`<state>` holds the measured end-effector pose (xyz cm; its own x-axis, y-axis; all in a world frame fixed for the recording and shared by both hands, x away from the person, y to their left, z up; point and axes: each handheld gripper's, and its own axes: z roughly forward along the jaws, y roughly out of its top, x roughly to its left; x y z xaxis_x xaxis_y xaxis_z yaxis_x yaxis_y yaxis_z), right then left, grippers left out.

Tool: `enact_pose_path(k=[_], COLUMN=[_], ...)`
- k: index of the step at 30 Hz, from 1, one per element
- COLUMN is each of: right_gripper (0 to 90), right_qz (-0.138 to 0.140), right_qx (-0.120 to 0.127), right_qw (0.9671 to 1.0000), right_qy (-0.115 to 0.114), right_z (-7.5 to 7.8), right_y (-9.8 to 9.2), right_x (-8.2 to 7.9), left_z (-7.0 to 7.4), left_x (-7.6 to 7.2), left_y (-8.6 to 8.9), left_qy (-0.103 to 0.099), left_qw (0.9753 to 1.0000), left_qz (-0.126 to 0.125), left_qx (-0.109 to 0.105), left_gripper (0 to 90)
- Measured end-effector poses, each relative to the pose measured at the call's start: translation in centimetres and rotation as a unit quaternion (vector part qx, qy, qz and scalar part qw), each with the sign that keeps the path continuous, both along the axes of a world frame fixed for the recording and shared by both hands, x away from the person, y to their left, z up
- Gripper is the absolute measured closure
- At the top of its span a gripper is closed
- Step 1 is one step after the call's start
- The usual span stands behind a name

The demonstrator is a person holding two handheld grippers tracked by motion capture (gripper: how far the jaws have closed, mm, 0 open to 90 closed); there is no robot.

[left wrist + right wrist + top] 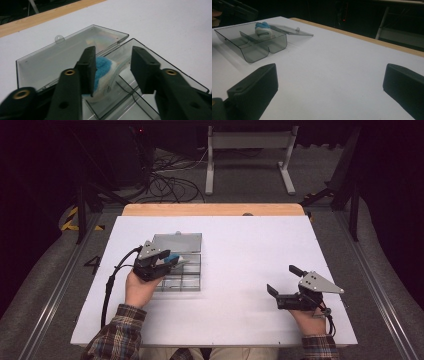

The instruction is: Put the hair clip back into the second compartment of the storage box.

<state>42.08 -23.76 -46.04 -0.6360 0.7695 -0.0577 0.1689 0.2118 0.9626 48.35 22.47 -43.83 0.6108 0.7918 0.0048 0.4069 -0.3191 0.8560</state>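
On table: one clear box (pixel 182 270) | one blue-white object (pixel 103 67) inside | left claw (pixel 112 71) parted, empty | right claw (pixel 281 281) wide, empty

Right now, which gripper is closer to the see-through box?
Left. The left gripper hovers right over the clear box, jaws open above the blue-and-white thing inside. The right gripper sits far off across the table.

My high view looks forward and down over the whole white table (pixel 240 270). My left gripper view sits close, peering along its jaws into the clear plastic box (pixel 75 60). My right gripper view looks low across the table, sharing that box (pixel 252 42) from farther off.
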Motion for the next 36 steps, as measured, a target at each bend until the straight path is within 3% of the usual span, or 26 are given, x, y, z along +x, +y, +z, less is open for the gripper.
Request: enact_pose_path(k=[8,13,20,23,26,32,36], right_gripper=[0.3,0.3,0.3,0.3,0.3,0.3,0.3], right_qz=[0.0,-0.001,-0.001,-0.001,-0.001,-0.001,-0.001], right_qx=[0.0,-0.001,-0.001,-0.001,-0.001,-0.001,0.0], right_qw=[1.0,1.0,1.0,1.0,1.0,1.0,1.0], right_qy=[0.001,0.0,0.0,0.0,0.0,0.0,-0.001], right_z=[0.0,0.0,0.0,0.0,0.0,0.0,0.0], right_y=[0.0,0.0,0.0,0.0,0.0,0.0,0.0], right_x=[0.0,0.0,0.0,0.0,0.0,0.0,0.0], left_z=[-0.1,-0.2,-0.2,-0.5,-0.9,-1.3,-1.6], left_x=[0.4,0.6,0.9,1.2,1.4,1.7,1.7], left_y=[0.7,0.8,0.9,0.8,0.8,0.8,0.7], left_qy=[0.007,0.007,0.004,0.013,0.023,0.041,0.048], left_qw=[0.9996,0.9993,0.9986,0.9985,0.9983,0.9977,0.9968], left_qz=[0.026,0.035,0.053,0.053,0.047,0.04,0.034], left_qx=[0.013,0.009,0.007,0.007,0.025,0.036,0.055], left_gripper=[80.8,89.7,89.9,89.9,89.9,90.0,89.9])
